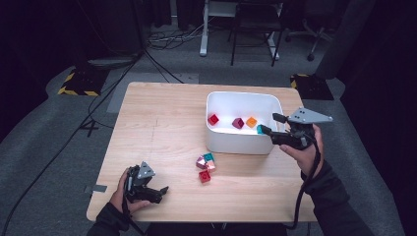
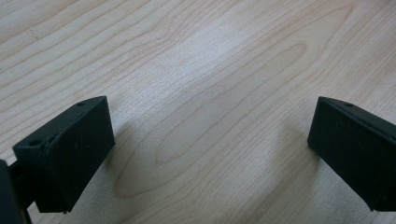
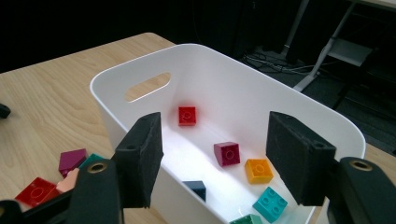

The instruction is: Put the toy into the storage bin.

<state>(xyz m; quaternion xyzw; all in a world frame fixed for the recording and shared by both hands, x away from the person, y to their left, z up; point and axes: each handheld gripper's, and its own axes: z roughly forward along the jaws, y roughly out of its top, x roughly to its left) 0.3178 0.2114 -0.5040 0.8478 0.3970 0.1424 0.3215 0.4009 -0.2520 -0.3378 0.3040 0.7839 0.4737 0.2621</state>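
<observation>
A white bin (image 1: 243,142) stands on the right half of the wooden table (image 1: 162,123). Inside it lie a red block (image 1: 213,119), a magenta block (image 1: 238,123), an orange block (image 1: 252,122) and a teal block (image 1: 259,129). My right gripper (image 1: 269,123) hovers at the bin's right end, open, with nothing between its pads. In the right gripper view the jaws frame the bin (image 3: 140,70) and its red block (image 3: 187,115), magenta block (image 3: 227,154) and orange block (image 3: 258,170). My left gripper (image 1: 160,193) rests open near the table's front left, over bare wood (image 2: 210,93).
A small cluster of loose blocks (image 1: 205,162) lies on the table just in front of the bin, with a red one (image 1: 204,176) nearest me. Chairs, desk legs and cables stand on the dark floor beyond the table's far edge.
</observation>
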